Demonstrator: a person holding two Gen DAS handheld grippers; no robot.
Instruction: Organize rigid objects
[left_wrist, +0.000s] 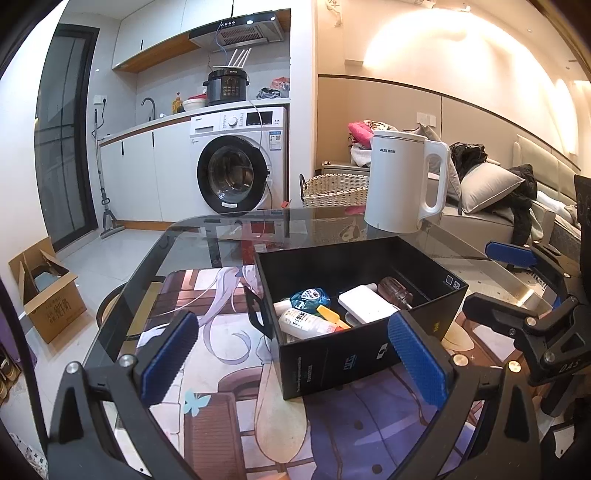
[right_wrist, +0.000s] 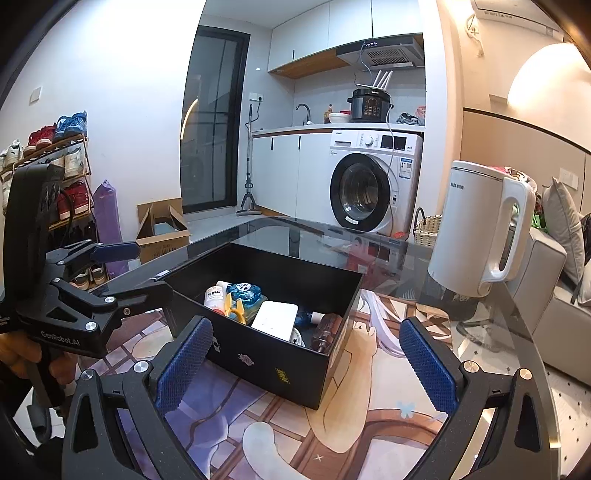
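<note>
A black box (left_wrist: 364, 354) sat open-topped on a printed mat (left_wrist: 229, 373) that covered the near part of a glass tabletop (left_wrist: 207, 236). The box was turned at an angle, one corner toward the left wrist camera, its long side running away toward the kettle (left_wrist: 400, 181). Bare mat lay open on the near and left sides of the box; beyond the box, clear glass ran to the tabletop's curved far edge. The white kettle stood upright past the box's far corner, apart from it, handle to the right.

Inside the box lay a jumble of small things: a white rectangular block (left_wrist: 367, 304) near the middle, lying flat with its long axis slanting across the box; a white bottle (left_wrist: 304, 323) on its side next to it; a yellow-handled tool (left_wrist: 332, 316) between the two; a blue packet (left_wrist: 309, 297) behind the bottle; and a brown, clear-handled piece (left_wrist: 395, 291) against the right wall, pointing toward the near right corner.

The left gripper (left_wrist: 295, 354) hovered before the box's near corner, its blue-padded fingers (left_wrist: 168, 354) spread wide and holding nothing. The right gripper (right_wrist: 304, 363) hung at the box's other side, fingers (right_wrist: 428, 365) likewise parted and empty, well clear of the walls.
</note>
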